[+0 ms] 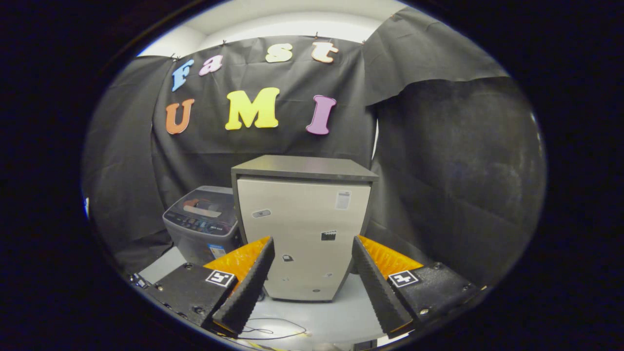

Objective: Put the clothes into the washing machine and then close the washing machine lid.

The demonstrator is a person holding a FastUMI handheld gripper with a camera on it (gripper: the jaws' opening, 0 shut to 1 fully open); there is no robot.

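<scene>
Claw (312, 287) spread wide, holding and touching nothing, above the white table (321, 319). Beyond its fingers stands an upright beige cabinet (302, 234); beside that, farther back, the grey washing machine (202, 222), control panel facing the claw.

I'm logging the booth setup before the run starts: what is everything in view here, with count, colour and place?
washing machine: one, grey, lid down, beyond the fingers, beside the cabinet.
cabinet: one, pale front with dark top, straight ahead beyond the fingers, small stickers on its front.
floor: one, light grey, under both units.
cable: one, thin and dark, lying on the floor near the fingers.
cloth wall: black, behind and beside everything.
gripper: one, fingers spread apart, holding nothing.
</scene>
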